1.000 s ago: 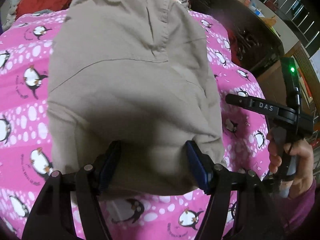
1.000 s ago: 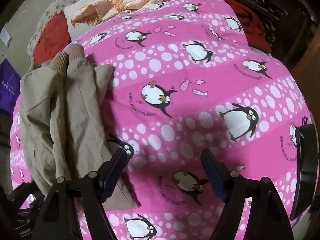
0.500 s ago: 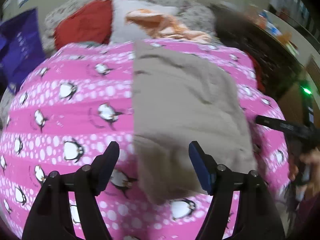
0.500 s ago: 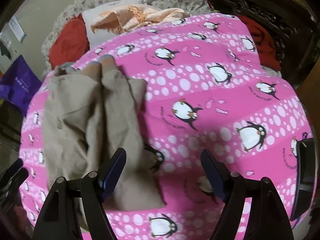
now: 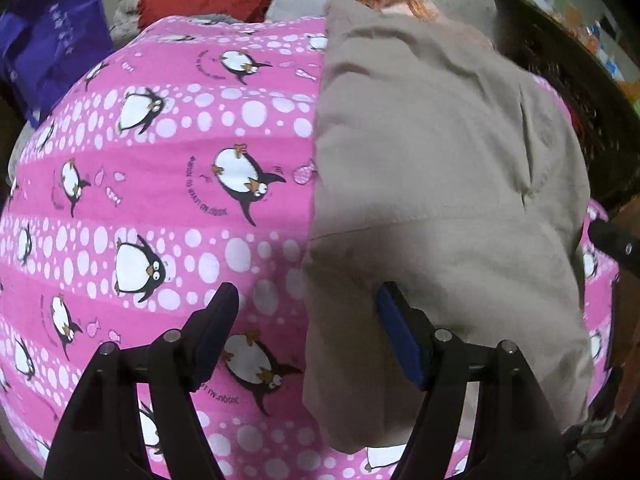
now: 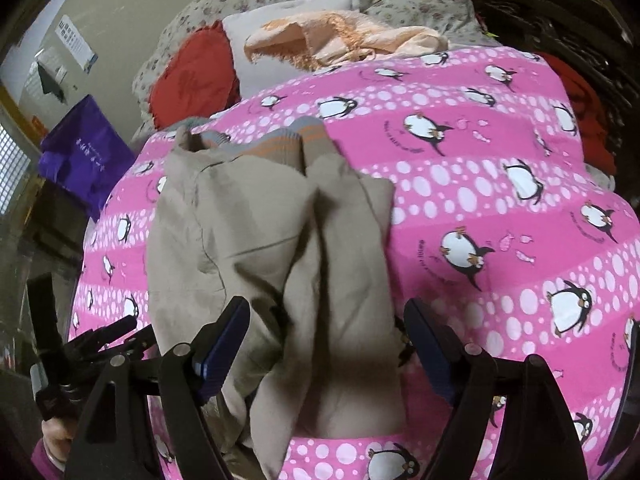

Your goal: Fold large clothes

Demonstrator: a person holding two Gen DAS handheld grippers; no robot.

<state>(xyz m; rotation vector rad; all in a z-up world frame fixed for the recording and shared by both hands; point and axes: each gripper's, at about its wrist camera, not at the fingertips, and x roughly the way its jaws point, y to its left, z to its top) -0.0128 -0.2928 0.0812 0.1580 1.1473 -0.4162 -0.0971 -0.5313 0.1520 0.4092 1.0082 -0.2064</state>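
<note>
Right wrist view shows the beige garment [image 6: 276, 264] already bundled on the pink blanket [image 6: 500, 208], needing tidying, both grippers spread and empty.

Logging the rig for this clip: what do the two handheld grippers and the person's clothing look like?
Both the left gripper and the right gripper have glossy black plastic scissor-link arms with silver pivot rivets and dark blue pads on the fingers. A magenta sleeve cuff shows beside the hand on the left handle.
</note>
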